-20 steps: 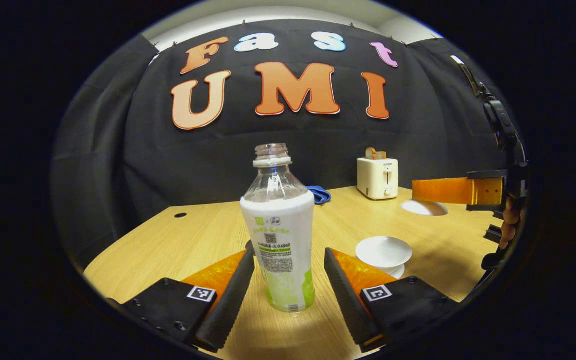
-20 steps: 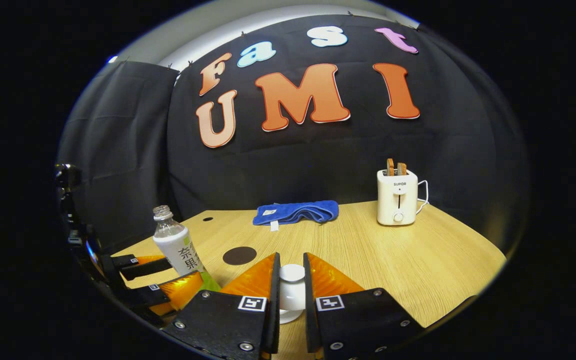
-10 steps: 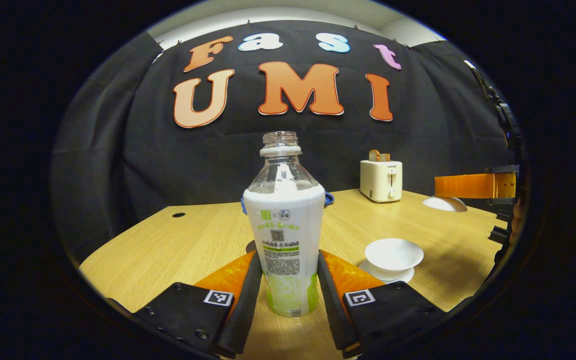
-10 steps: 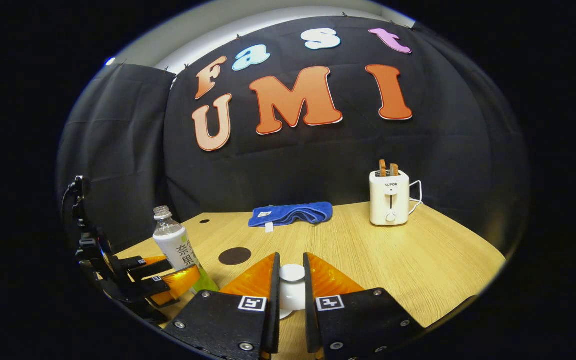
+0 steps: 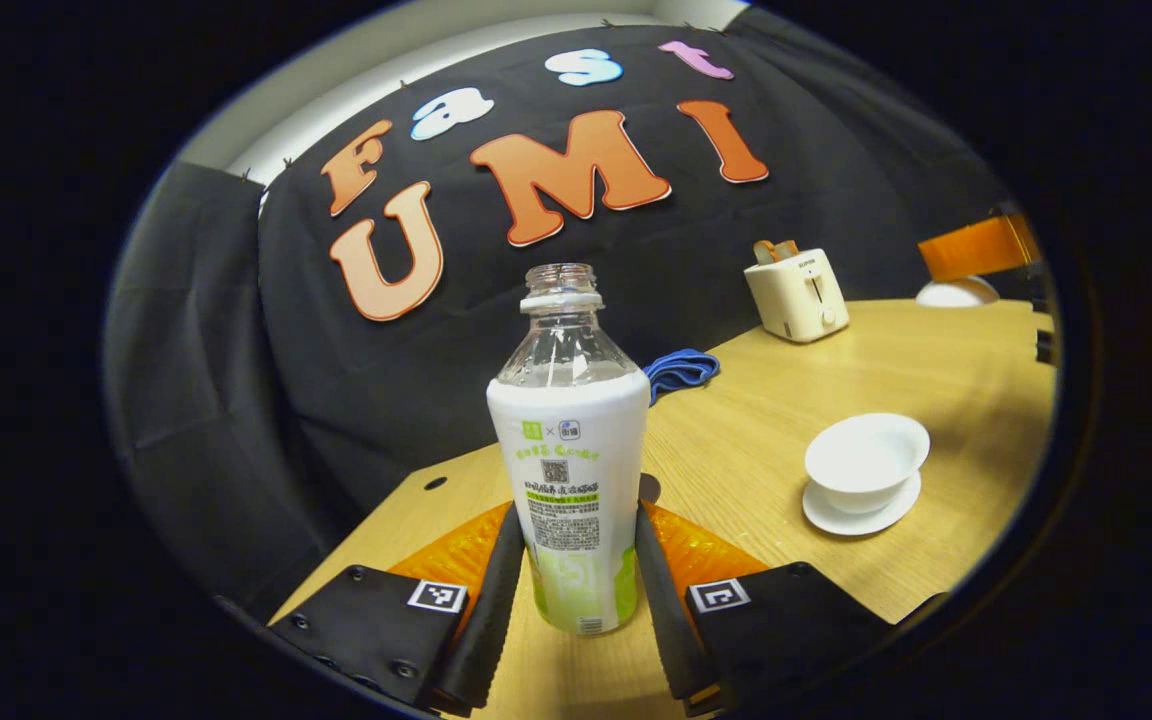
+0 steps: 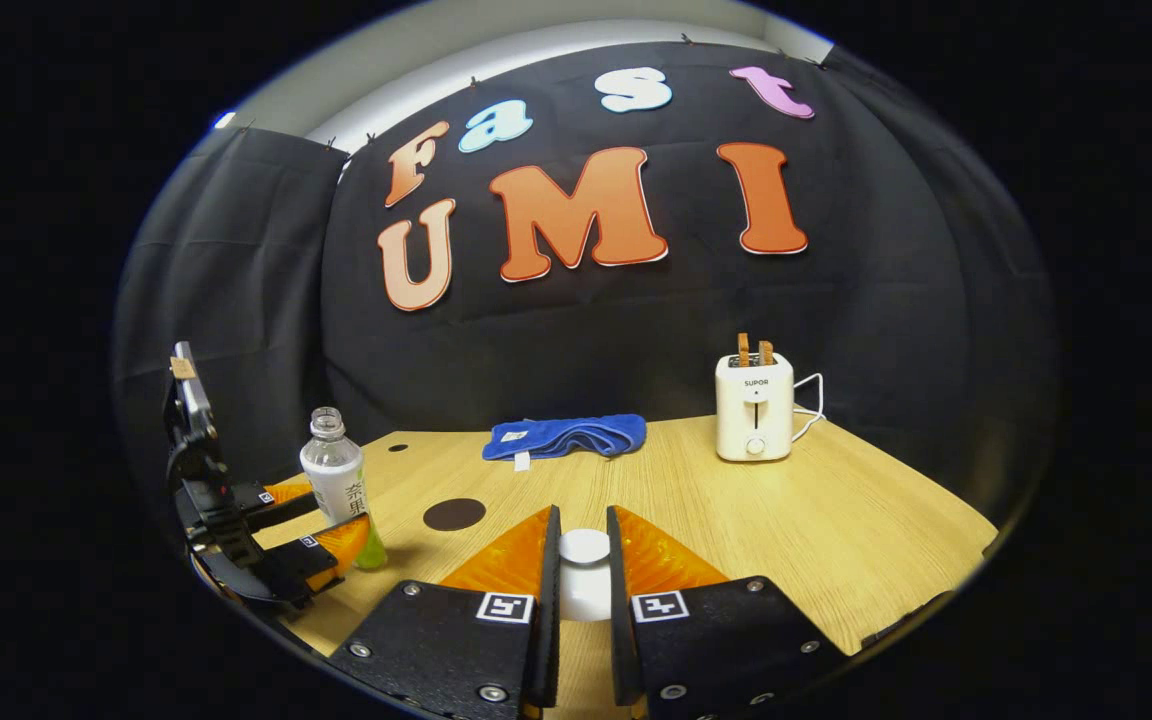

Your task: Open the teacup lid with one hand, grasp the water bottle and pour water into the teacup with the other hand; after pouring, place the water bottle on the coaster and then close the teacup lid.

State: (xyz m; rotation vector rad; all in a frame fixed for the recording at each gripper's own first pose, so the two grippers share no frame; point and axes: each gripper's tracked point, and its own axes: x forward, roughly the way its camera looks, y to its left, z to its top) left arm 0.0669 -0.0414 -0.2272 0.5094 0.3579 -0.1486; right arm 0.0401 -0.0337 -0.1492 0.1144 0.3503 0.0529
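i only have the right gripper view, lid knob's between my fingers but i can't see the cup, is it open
Observer: Yes. In the left gripper view the teacup stands uncovered on its saucer.
Operator: where's the lid relative to it
Observer: The lid in the right gripper is off to one side, farther back, not over the cup.
Operator: is the left one really on the bottle
Observer: Both fingers of the left gripper lie against the label sides of the water bottle.
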